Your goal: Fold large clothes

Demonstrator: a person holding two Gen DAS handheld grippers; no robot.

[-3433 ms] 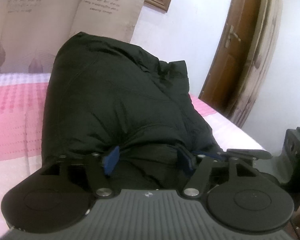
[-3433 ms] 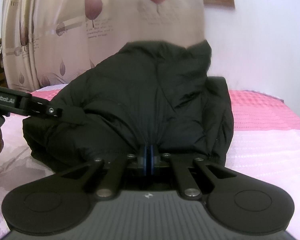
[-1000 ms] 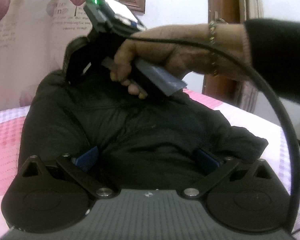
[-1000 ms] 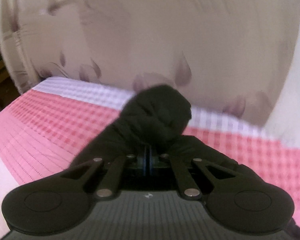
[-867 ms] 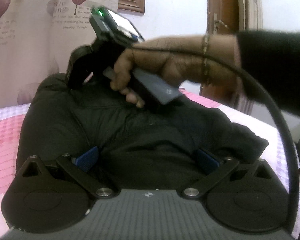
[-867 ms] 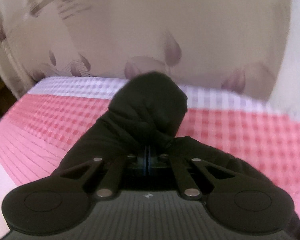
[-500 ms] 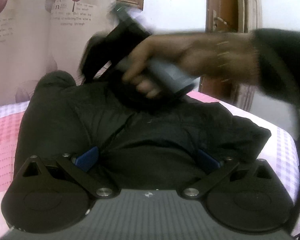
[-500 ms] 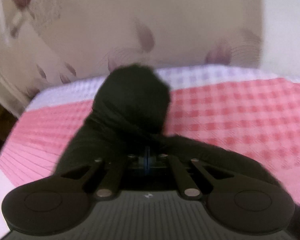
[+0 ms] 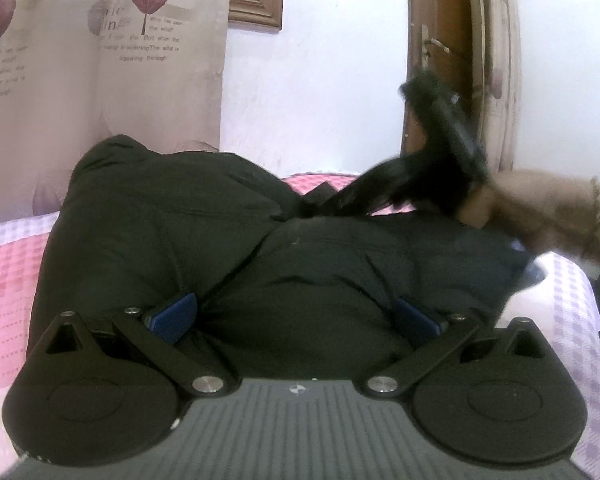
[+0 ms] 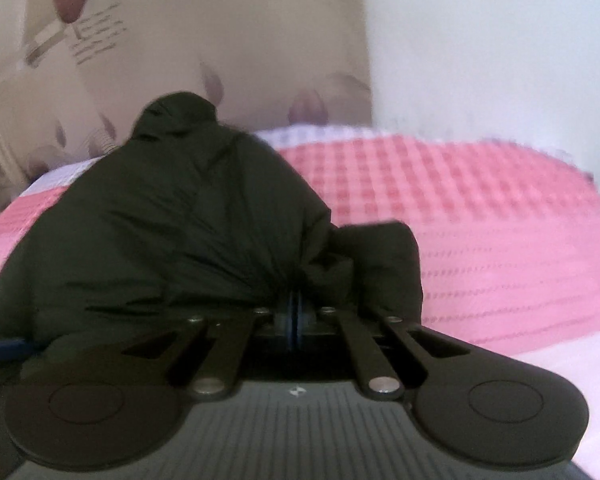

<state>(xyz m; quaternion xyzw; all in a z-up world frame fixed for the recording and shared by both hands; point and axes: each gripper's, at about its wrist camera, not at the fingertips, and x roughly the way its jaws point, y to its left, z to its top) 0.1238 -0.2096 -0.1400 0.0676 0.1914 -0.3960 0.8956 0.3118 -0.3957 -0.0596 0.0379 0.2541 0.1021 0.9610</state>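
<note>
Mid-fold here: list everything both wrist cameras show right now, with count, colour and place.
jacket: one, black, puffy, heaped on the bed
bed cover: one, pink and white check, under the jacket
curtain: one, beige with purple leaves, behind the bed
door: one, brown wood, far right
picture frame: one, brown, on the white wall
left hand-held gripper: jaws wide, jacket bulging between
right hand-held gripper: shut on jacket fabric
hand: one, blurred, at right

Puffy black jacket (image 9: 188, 220) lies bunched on the pink checked bedspread (image 10: 480, 200)

Dim, soft indoor light; fisheye-warped edges; right view motion-blurred.
</note>
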